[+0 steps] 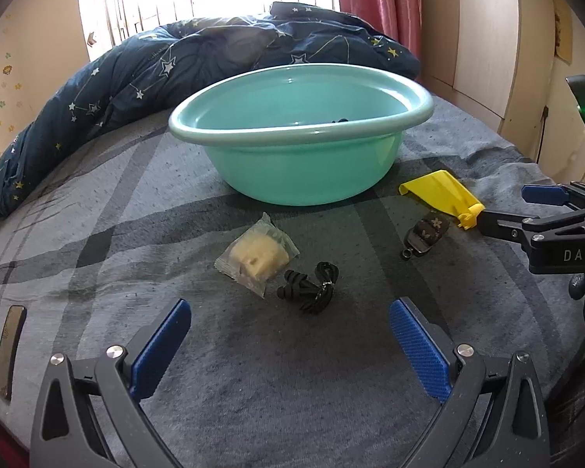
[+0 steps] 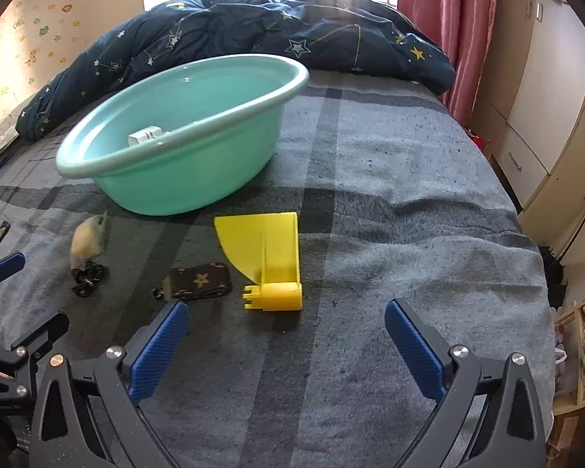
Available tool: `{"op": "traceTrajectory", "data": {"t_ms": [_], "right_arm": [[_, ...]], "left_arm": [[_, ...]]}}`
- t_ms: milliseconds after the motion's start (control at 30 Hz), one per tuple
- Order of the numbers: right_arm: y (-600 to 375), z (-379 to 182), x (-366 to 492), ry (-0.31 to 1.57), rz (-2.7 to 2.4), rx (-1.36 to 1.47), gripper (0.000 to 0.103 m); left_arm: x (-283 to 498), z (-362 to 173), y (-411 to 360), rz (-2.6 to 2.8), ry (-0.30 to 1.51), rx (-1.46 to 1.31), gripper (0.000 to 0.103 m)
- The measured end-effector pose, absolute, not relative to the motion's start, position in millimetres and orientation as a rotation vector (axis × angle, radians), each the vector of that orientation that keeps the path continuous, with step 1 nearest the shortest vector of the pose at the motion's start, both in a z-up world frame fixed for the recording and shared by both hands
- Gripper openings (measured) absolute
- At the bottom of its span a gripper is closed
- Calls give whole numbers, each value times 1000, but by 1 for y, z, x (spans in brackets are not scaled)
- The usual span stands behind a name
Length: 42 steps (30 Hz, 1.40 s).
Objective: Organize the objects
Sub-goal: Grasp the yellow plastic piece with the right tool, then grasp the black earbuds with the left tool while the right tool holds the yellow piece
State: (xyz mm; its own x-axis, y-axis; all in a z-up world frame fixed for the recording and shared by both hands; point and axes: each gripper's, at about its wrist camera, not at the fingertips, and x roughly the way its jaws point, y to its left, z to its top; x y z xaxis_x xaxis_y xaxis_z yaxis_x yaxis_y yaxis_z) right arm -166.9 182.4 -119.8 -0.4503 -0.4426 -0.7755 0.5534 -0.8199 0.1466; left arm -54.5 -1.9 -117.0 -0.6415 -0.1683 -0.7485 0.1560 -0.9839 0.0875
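A teal basin (image 1: 292,179) (image 2: 163,179) stands on the grey plaid bed; a small white box (image 2: 146,135) lies inside it. In front of it lie a wrapped pastry (image 1: 255,259) (image 2: 87,238), a coiled black cable (image 1: 312,284) (image 2: 87,279), a brown patterned key case (image 1: 425,234) (image 2: 199,280) and a yellow plastic scoop (image 1: 440,191) (image 2: 269,257). My left gripper (image 1: 290,341) is open and empty, just short of the cable. My right gripper (image 2: 286,341) is open and empty, just short of the scoop; it also shows in the left wrist view (image 1: 503,210).
A dark blue starry duvet (image 1: 144,78) (image 2: 253,31) is heaped behind the basin. A flat dark object (image 1: 9,351) lies at the bed's left edge. Wardrobes (image 2: 546,124) and a red curtain (image 2: 448,19) stand on the right.
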Motion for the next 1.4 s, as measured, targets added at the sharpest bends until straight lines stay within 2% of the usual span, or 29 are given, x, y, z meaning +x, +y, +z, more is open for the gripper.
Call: {"op": "traceTrajectory", "data": {"t_ms": [300, 467, 667, 700, 733, 767, 1400], "right_arm": [[176, -137, -182, 195, -2255, 1210, 102], [173, -139, -186, 208, -2252, 1215, 96], [168, -141, -186, 213, -2228, 1220, 76], [167, -141, -186, 214, -2223, 1221, 69], [166, -141, -185, 209, -2213, 1223, 52], [166, -141, -185, 194, -2197, 1226, 40], [177, -134, -182, 126, -2199, 1202, 39]], "left_arm": [[-68, -129, -6, -2684, -15, 1275, 103], [-72, -133, -8, -2682, -9, 1288, 103], [-75, -134, -9, -2679, -9, 1298, 103], [-75, -134, -9, -2680, -10, 1297, 103], [-75, -134, -9, -2681, -11, 1297, 103], [-75, -134, -9, -2681, -11, 1298, 103], [-73, -130, -4, -2701, 24, 1292, 103]]}}
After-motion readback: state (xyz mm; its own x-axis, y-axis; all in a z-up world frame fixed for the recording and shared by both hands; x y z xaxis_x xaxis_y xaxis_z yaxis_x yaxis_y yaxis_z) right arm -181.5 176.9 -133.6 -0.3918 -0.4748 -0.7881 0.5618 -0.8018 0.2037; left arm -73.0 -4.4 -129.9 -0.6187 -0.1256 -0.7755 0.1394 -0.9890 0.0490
